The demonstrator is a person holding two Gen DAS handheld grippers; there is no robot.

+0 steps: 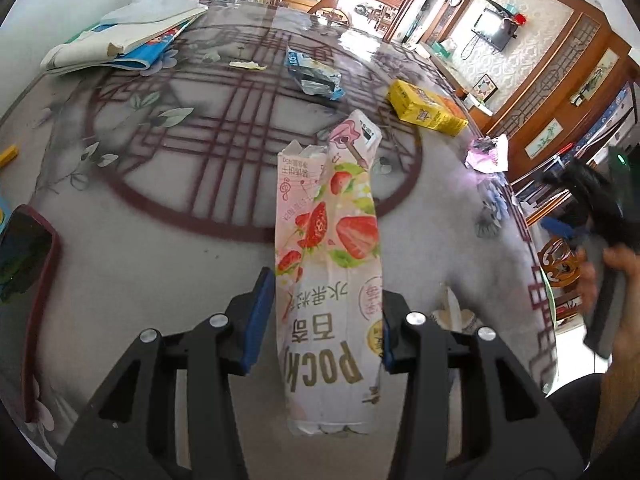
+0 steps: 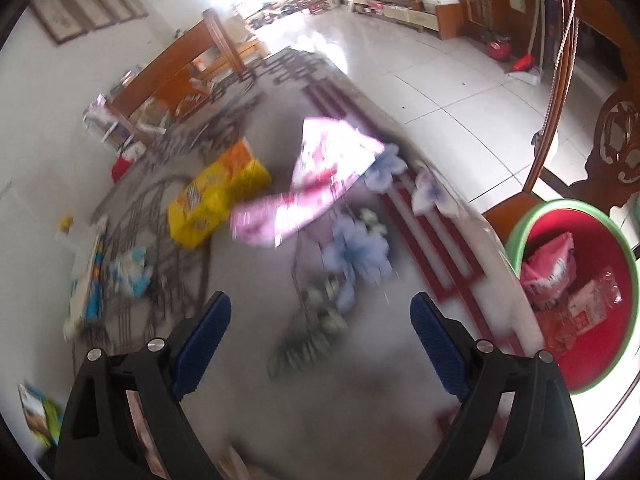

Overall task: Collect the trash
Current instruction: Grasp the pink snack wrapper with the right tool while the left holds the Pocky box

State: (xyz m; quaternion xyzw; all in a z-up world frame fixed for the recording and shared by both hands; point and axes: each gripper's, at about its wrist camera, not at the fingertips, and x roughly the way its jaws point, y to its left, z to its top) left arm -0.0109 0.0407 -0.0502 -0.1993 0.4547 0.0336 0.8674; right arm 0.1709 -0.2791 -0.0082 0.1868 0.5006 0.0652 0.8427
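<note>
My left gripper [image 1: 326, 300] is shut on a pink strawberry Pocky box [image 1: 328, 240], which stands up between the blue pads above the round patterned table [image 1: 160, 240]. A yellow box [image 1: 424, 108], a blue-and-white wrapper [image 1: 316, 76], a crumpled pink wrapper [image 1: 486, 152] and a paper scrap [image 1: 248, 65] lie farther back. In the blurred right wrist view, my right gripper [image 2: 320, 304] hangs open over the table with nothing between its fingers. The pink wrapper [image 2: 320, 168] and yellow box [image 2: 212, 200] lie ahead of it. A red basin with a green rim [image 2: 513, 248] holds several wrappers at the right.
A phone in a red case [image 1: 28, 248] lies at the table's left edge. Books and papers [image 1: 120, 44] are stacked at the back left. The basin sits on a carved wooden chair [image 2: 616, 140] beside the table. A person's hand [image 1: 624, 264] shows at the right.
</note>
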